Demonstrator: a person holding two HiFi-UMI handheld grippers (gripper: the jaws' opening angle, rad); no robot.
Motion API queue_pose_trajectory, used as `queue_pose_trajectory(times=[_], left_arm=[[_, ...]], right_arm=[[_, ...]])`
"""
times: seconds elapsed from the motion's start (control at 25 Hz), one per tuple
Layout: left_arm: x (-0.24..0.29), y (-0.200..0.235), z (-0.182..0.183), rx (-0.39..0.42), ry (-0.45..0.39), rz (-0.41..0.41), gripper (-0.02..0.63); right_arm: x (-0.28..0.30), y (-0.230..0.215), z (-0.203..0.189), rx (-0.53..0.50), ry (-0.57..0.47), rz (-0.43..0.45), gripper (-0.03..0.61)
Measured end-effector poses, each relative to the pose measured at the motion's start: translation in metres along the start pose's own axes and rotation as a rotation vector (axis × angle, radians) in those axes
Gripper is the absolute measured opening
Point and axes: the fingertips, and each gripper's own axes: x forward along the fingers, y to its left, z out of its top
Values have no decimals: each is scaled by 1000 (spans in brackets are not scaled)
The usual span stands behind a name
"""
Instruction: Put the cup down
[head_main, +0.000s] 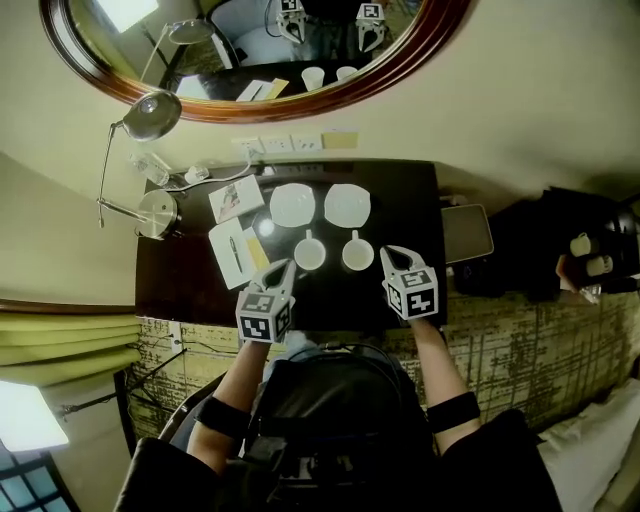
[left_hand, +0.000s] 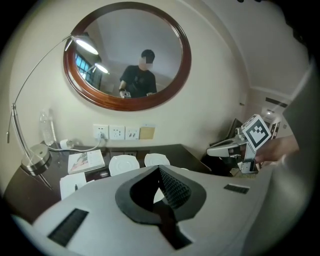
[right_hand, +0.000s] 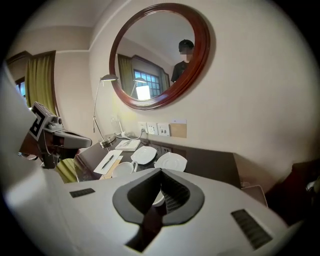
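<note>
Looking down from above, the left cup (head_main: 309, 254) and right cup (head_main: 357, 254) stand upright on the dark desk (head_main: 400, 190), each just before one of two saucers (head_main: 292, 204); both seem empty, though they show small. Left gripper (head_main: 283, 267) and right gripper (head_main: 392, 255) hover near them, jaws clenched on nothing. Only the right gripper view catches the left cup; the left gripper view shows just saucers.
</note>
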Motion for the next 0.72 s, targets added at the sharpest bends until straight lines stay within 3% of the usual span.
queue_pose_trajectory(times=[0.44,0.72], left_arm=[[-1,-4,-1,30,-22,-17,3],[-3,-3,-4,-5,-40,-6,3]], right_arm=[[-10,4,-18,66,7,12,0],[-9,3,-14,62,-3,22,0]])
